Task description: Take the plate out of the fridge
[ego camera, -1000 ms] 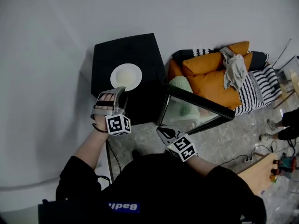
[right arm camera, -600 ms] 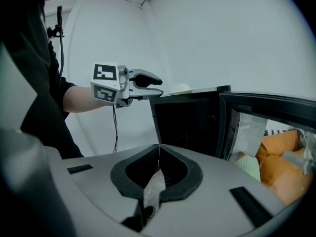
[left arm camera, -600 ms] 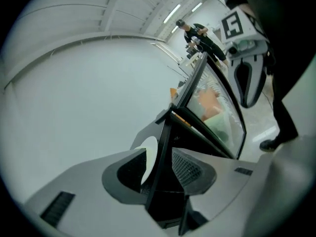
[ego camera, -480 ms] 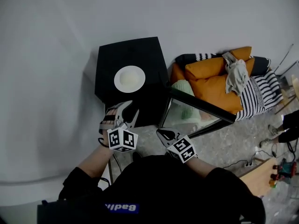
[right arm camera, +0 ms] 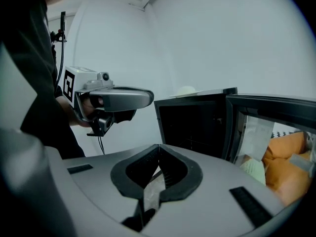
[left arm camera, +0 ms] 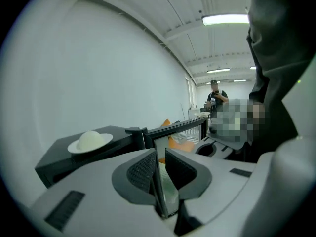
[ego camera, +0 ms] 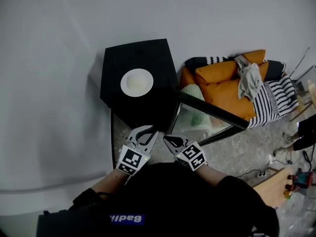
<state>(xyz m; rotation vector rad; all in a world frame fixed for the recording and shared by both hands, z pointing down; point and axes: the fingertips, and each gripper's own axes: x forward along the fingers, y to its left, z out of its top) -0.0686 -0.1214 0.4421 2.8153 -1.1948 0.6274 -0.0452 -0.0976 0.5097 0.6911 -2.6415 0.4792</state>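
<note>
A white plate (ego camera: 137,82) with a pale mound on it rests on top of the small black fridge (ego camera: 118,58). In the left gripper view the plate (left arm camera: 90,141) is off to the left, far from the jaws. The fridge's glass door (ego camera: 207,117) stands open. My left gripper (ego camera: 150,132) hovers in front of the fridge, below the plate. Its jaws have just been closing to a narrow gap with nothing between them (left arm camera: 159,154). My right gripper (ego camera: 168,139) is beside it, shut and empty, facing the dark fridge interior (right arm camera: 192,127).
Orange cushions (ego camera: 222,83) and striped fabric (ego camera: 269,95) lie right of the open door. A grey wall runs behind and to the left of the fridge. Cables trail on the floor near a wooden surface (ego camera: 276,186). A person (left arm camera: 216,95) stands far off.
My left gripper has drawn back from the plate on the fridge top toward my body and to the right, rolled over, and its jaws have narrowed. Plate and right gripper have stayed put.
</note>
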